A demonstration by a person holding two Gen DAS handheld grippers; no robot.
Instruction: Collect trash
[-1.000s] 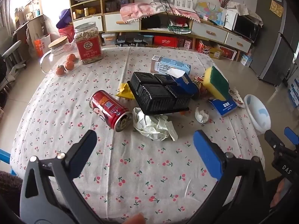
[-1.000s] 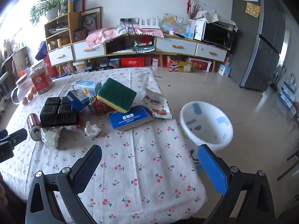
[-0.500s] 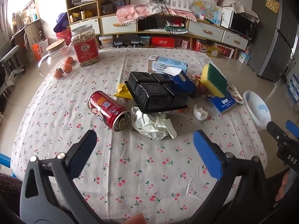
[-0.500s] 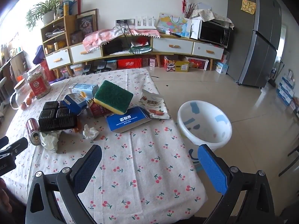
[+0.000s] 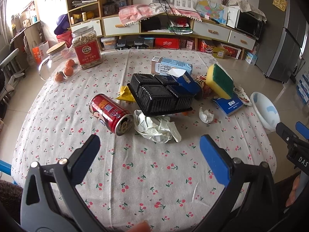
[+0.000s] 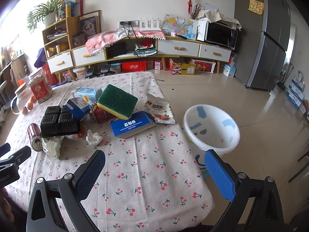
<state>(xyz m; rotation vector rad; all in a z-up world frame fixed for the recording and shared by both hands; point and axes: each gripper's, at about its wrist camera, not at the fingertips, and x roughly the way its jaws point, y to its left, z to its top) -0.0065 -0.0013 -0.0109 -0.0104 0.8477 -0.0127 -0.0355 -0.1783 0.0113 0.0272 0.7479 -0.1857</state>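
Trash lies mid-table: a red can (image 5: 111, 114) on its side, crumpled white paper (image 5: 156, 126), a black plastic tray (image 5: 160, 94), a small tissue wad (image 5: 206, 115), a blue biscuit box (image 6: 133, 124), a snack wrapper (image 6: 160, 109) and a yellow-green sponge (image 6: 116, 101). A white plastic bin (image 6: 211, 128) stands on the floor by the table's right edge. My left gripper (image 5: 149, 148) is open and empty, near the table's front, short of the paper. My right gripper (image 6: 154, 168) is open and empty over the table's front right corner.
A nut jar (image 5: 87, 48), a glass jar with a wooden lid (image 5: 55, 58) and oranges (image 5: 66, 69) stand at the far left. A light blue carton (image 5: 171, 65) lies behind the tray. A cabinet (image 6: 135, 52) and fridge (image 6: 270, 38) stand beyond.
Both grippers have pulled back and risen slightly, so the table objects look a little farther away. Both stay open and empty. Nothing on the table moved.
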